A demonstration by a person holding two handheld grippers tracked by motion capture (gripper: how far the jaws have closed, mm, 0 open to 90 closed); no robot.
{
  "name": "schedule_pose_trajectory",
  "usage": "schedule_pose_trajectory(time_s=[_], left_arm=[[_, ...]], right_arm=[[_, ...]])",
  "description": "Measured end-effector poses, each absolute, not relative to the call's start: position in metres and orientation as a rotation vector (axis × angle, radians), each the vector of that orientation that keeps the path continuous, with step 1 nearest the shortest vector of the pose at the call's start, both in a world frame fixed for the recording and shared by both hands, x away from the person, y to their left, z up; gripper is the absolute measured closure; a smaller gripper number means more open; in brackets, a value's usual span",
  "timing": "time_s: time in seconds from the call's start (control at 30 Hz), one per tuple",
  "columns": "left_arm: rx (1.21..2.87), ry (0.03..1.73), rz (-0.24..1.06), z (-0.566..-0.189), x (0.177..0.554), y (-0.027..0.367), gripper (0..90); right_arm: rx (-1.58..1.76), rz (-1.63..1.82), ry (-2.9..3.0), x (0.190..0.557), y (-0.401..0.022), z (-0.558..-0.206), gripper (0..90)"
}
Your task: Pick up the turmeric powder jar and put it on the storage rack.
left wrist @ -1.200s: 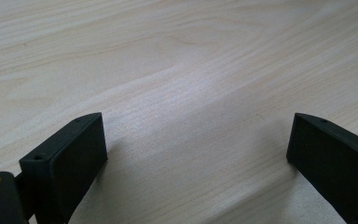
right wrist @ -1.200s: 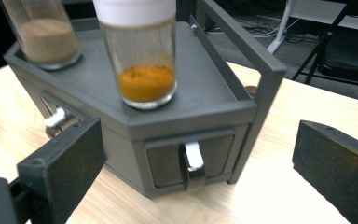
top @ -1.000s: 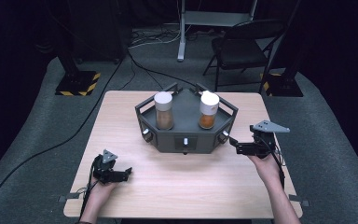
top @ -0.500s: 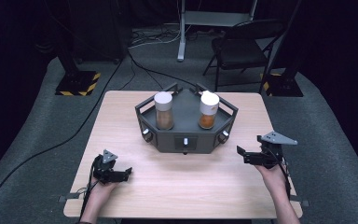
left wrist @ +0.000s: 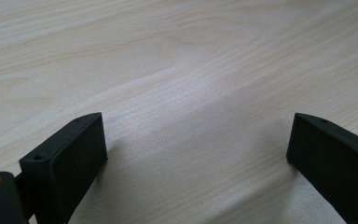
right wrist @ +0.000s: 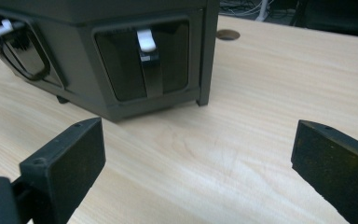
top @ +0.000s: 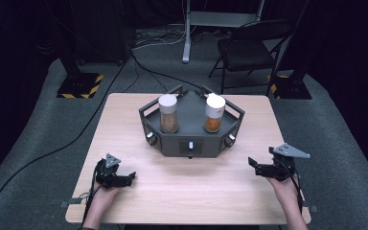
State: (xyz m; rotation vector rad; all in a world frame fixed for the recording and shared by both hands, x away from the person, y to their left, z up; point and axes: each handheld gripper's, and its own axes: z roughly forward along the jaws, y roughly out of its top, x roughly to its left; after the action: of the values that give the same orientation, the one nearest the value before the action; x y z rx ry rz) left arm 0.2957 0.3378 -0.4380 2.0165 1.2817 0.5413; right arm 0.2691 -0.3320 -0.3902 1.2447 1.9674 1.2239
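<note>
The pale wood-grain tabletop [top: 187, 191] is carrying a dark grey, angular, matte console [top: 191, 128] at its far middle, and that console is sitting well apart from both hands. Two clear cylindrical jars are standing upright on its top deck: the left jar [top: 168, 114] with a white lid and brown contents, the right jar [top: 214, 113] with a white lid and orange-brown contents. Within the last second the right gripper [top: 261, 168] has been drawing back and down from beside the console's right corner toward the near edge, which suggests it is retreating to a rest position rather than approaching. Its fingers [right wrist: 65, 161] are spread wide and empty, facing a side panel with a small white lever [right wrist: 145, 41]. The left gripper [top: 124, 179] is staying put, its fingers [left wrist: 67, 161] likewise spread over bare wood.
</note>
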Motion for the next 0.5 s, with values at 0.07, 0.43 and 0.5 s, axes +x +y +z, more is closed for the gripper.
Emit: schedule_pose_trajectory(time_s=[0.07,0.43,0.5], left_arm=[[2.018,1.281,0.542,-0.438,0.296,0.338,4.4],[2.018,1.281,0.541,-0.438,0.296,0.337,4.4],[2.019,1.280,0.541,-0.438,0.296,0.337,4.4]], right_arm=[[1.253,1.217,1.975,0.268,-0.333,-0.396,2.0],[1.288,1.219,1.960,0.258,-0.344,-0.416,2.0],[1.297,1.220,1.961,0.257,-0.346,-0.419,2.0]])
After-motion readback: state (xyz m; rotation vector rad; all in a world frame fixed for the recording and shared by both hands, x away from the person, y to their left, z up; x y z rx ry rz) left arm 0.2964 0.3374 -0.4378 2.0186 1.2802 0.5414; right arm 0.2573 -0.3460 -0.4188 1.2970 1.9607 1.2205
